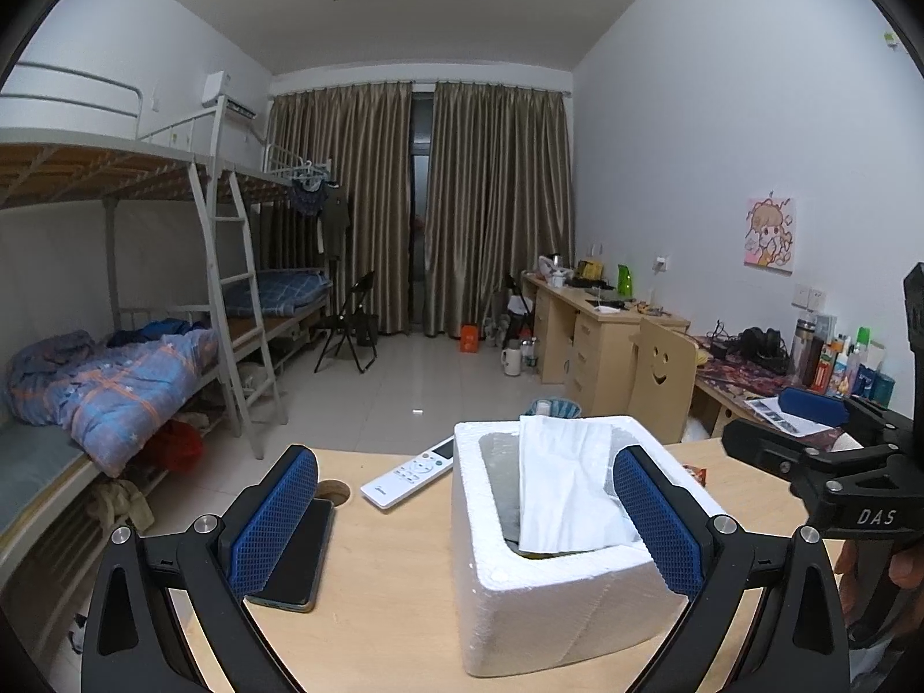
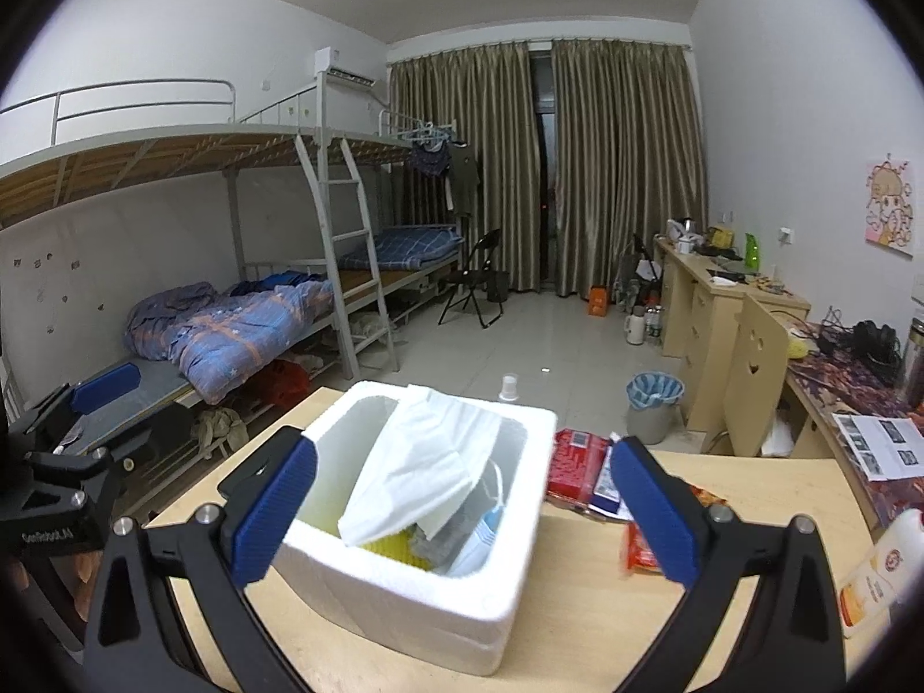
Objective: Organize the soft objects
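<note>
Left wrist view: your left gripper [image 1: 465,525] gaped wide, empty.
Right gripper [image 2: 462,511]: likewise.
Risk: nudging the foam box [image 2: 416,583] could spill the tissue [image 2: 421,468].

On your desk [image 1: 392,595] the foam box [image 1: 554,606] sits centrally, tissue [image 1: 566,485] inside; the phone [image 1: 300,554] lies left, the remote [image 1: 410,470] behind-left, snack packets [image 2: 577,462] right.
</note>
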`<state>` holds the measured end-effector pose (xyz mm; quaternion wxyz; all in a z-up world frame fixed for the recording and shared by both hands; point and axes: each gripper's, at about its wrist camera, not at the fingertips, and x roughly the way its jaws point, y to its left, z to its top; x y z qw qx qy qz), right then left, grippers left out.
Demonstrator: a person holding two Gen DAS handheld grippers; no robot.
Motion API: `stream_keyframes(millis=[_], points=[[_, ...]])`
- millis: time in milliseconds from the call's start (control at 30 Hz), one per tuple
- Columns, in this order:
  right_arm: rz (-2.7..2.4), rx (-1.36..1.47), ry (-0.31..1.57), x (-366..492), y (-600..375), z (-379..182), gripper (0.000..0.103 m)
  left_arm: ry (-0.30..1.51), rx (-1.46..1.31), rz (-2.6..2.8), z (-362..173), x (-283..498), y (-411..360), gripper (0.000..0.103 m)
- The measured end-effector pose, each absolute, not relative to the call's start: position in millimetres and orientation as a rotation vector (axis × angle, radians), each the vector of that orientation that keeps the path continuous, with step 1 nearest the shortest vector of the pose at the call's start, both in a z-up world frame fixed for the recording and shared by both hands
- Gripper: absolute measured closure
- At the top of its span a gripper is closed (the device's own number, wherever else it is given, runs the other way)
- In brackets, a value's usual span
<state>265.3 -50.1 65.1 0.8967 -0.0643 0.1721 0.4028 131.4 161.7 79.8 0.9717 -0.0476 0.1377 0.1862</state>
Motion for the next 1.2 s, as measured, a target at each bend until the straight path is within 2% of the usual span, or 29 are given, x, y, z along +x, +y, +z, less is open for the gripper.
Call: stream_keyframes(millis=[1200], points=[[0.728,-0.067,0.258,189,-155,79,0.000,0.204,-0.051,0.230,112,56,58,0.001]])
